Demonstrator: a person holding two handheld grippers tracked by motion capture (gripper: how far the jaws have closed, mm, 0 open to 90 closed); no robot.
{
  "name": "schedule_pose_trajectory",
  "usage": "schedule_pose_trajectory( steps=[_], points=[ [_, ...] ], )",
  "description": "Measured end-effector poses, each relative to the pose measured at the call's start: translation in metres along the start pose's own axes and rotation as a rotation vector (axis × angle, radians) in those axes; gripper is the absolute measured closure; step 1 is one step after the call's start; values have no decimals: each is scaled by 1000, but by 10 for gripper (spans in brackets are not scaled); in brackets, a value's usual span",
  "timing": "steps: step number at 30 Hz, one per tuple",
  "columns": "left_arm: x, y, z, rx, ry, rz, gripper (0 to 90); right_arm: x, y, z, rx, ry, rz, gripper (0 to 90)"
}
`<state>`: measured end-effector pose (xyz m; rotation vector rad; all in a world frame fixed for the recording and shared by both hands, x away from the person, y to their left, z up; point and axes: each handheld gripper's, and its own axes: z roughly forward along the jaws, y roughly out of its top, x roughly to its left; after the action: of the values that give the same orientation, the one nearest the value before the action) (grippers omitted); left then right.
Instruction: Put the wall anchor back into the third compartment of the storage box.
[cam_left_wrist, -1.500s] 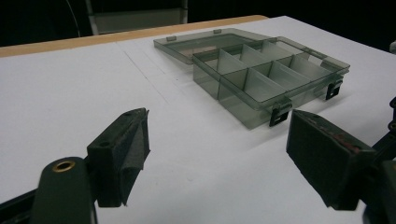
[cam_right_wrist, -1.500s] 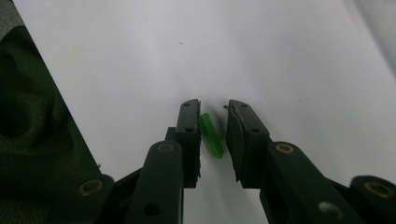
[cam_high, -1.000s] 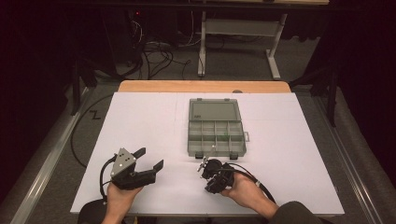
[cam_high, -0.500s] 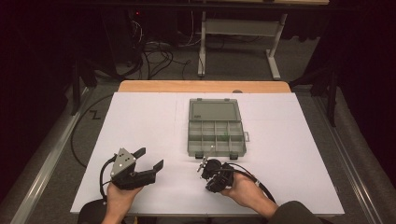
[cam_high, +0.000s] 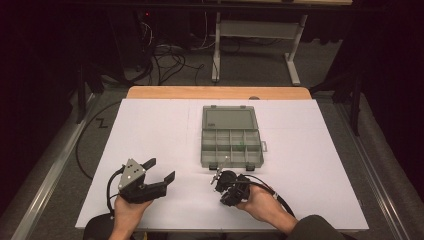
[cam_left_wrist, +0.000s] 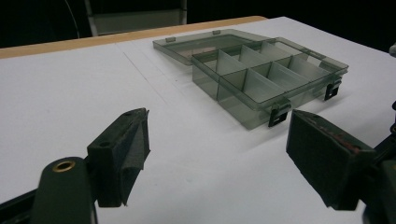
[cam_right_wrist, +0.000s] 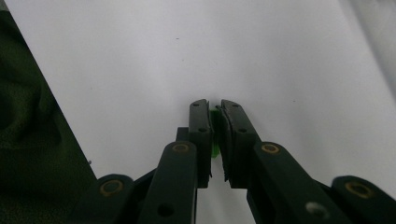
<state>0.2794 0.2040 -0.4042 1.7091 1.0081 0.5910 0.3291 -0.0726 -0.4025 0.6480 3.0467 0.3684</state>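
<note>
White sheet (cam_high: 165, 135) across the whole work area, and it is bare apart from one thing: a smoky clear box (cam_high: 232, 148) lying open a little right of centre. Its lid (cam_high: 229, 119) folds flat toward the far edge, and the tray is split into compartments by thin walls. In the high view there is a speck of green in one of the right-hand cells, too small to make out. Two dark latches hang off the near wall, clear in the left gripper view (cam_left_wrist: 279, 116).

Beyond the sheet a strip of wooden tabletop (cam_high: 215, 92) shows along the far side. Past that the room is dark: grey carpet, a tangle of cables (cam_high: 165, 55) on the floor, and the pale legs of a stand (cam_high: 255, 35).

Near edge now. The left gripper (cam_high: 159, 169) sits low over the sheet at front left, jaws spread wide with nothing between them, looking toward the box. The right gripper (cam_high: 216, 178) is just in front of the box's near wall, apart from it. Its jaws have just been closing, and they stand almost together, pinching a small green piece (cam_right_wrist: 215, 133) between the pads over bare white sheet. A dark sleeve edges the left of the right gripper view.
</note>
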Motion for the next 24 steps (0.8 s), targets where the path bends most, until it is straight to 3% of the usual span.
schedule_pose_trajectory(
  steps=[24],
  points=[
    [0,0,0,1,0,0,218,-12,-1,-19,-61,1,39,863]
  ],
)
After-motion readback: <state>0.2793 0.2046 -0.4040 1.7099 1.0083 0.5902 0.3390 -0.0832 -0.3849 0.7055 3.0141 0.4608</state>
